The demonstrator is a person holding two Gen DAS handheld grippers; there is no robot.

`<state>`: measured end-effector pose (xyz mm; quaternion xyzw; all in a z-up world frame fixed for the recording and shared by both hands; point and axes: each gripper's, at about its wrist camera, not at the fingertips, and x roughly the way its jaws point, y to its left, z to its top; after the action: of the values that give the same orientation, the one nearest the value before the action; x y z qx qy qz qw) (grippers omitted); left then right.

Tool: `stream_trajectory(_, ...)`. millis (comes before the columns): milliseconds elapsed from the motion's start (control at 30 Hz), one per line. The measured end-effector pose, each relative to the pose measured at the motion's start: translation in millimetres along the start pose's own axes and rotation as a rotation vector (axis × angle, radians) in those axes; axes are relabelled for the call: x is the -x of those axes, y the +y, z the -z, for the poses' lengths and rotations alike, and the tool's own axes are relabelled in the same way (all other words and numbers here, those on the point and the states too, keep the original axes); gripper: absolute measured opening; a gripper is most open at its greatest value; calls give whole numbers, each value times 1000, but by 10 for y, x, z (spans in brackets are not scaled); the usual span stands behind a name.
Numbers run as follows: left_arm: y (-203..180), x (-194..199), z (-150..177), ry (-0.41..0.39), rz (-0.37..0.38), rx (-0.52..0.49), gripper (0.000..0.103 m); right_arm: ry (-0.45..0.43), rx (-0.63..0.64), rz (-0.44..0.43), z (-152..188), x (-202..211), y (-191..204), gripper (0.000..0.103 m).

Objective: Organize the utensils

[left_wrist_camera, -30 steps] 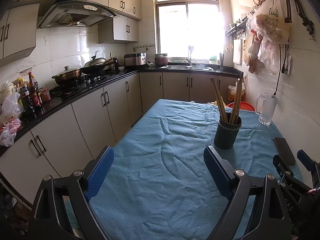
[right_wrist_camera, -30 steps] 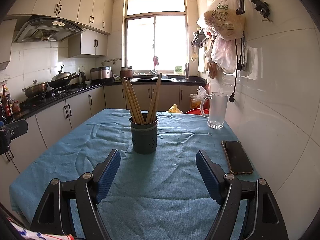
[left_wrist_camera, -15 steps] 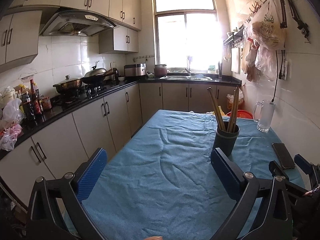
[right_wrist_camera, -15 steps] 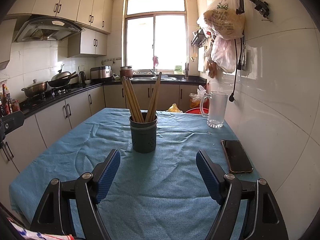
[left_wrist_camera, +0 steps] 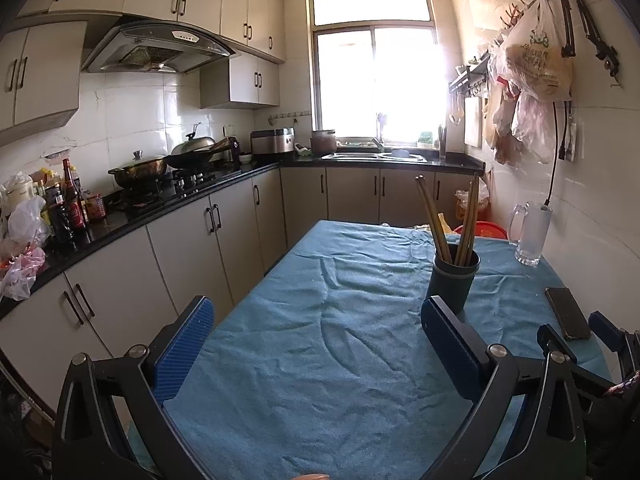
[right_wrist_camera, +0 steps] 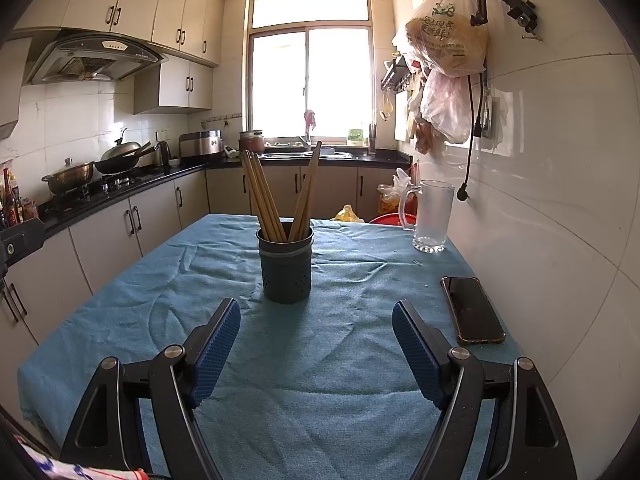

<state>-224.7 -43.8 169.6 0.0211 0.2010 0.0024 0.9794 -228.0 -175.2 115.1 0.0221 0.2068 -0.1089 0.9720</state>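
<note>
Both blue pads of left claw (left_wrist_camera: pixel 316 312) wider apart than before.

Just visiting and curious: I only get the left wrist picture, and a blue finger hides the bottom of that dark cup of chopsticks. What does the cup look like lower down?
Observer: In the right wrist view the cup has rows of small holes near its base.
Operator: Is the other tool holding anything?
Observer: No. The right gripper has its jaws wide apart, with only the blue cloth between them.
Operator: Can you see anything of the person?
Observer: Only a strip of red, white and blue patterned fabric in the bottom left corner of that view.
</note>
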Motion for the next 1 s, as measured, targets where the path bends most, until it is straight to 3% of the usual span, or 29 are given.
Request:
stream_trajectory(500, -42, -153, 55, 87, 36, -4, 103, 20, 1, 0, 14, -54, 2, 83)
stream_trajectory(1000, -99, -188, 61, 113, 67, -7, 103, 22, -8, 5, 34, -50, -9, 83)
